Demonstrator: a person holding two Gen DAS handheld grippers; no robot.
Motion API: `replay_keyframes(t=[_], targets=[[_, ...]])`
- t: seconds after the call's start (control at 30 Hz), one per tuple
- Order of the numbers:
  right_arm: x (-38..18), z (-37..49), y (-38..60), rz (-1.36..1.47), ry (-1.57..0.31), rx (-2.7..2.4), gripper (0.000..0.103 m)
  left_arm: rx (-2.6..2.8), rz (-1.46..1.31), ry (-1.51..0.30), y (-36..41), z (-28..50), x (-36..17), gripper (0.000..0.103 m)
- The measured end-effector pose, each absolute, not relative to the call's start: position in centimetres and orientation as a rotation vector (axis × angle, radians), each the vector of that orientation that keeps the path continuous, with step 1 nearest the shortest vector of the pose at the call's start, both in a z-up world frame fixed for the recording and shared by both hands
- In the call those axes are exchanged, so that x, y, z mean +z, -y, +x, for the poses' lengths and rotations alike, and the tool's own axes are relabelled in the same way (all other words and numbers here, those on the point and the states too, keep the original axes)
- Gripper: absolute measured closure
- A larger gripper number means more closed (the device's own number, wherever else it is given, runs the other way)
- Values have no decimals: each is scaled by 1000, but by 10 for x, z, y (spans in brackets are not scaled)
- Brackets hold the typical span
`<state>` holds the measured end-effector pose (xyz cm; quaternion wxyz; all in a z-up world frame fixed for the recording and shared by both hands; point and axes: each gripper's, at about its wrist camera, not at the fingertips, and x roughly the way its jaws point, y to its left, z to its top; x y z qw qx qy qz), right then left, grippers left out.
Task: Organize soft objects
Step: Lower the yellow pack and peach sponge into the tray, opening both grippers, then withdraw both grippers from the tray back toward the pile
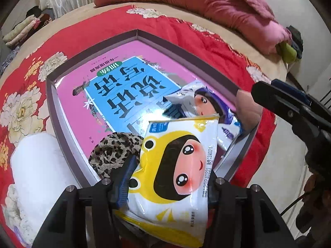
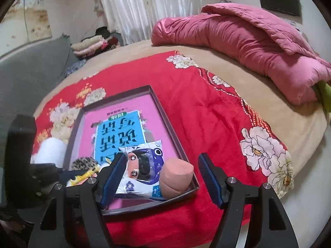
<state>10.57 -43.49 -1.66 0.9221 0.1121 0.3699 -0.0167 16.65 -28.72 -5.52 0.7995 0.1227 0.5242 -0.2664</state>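
Left wrist: left gripper (image 1: 168, 186) jaws pinch yellow packet (image 1: 173, 165); right gripper (image 2: 162, 177) jaws apart.

Soft indoor light is filling both views evenly, glare is flaring off the glossy book cover (image 1: 132, 95) inside the tray (image 1: 186, 49), and fisheye curvature is bending and darkening every corner.

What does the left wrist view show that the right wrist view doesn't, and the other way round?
Only the left wrist view shows the yellow pack's cartoon face, between the left gripper's fingers. Only the right wrist view shows the right gripper open with nothing between its fingers, and the whole pink lump. Both show the tray, the blue pack, the leopard cloth and the white roll.
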Motion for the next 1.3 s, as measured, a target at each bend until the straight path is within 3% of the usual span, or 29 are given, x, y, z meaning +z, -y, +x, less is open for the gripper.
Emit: replay_keyframes(t=[0.23, 0.67, 1.3], targets=[[-13, 103, 432, 238, -750, -38, 30, -615, 166, -1076, 278, 168, -41, 42], [-12, 102, 438, 325, -748, -7, 30, -637, 45, -1038, 255, 150, -15, 41], [17, 100, 389, 222, -725, 61, 28, -515, -48, -960, 178, 111, 17, 41]])
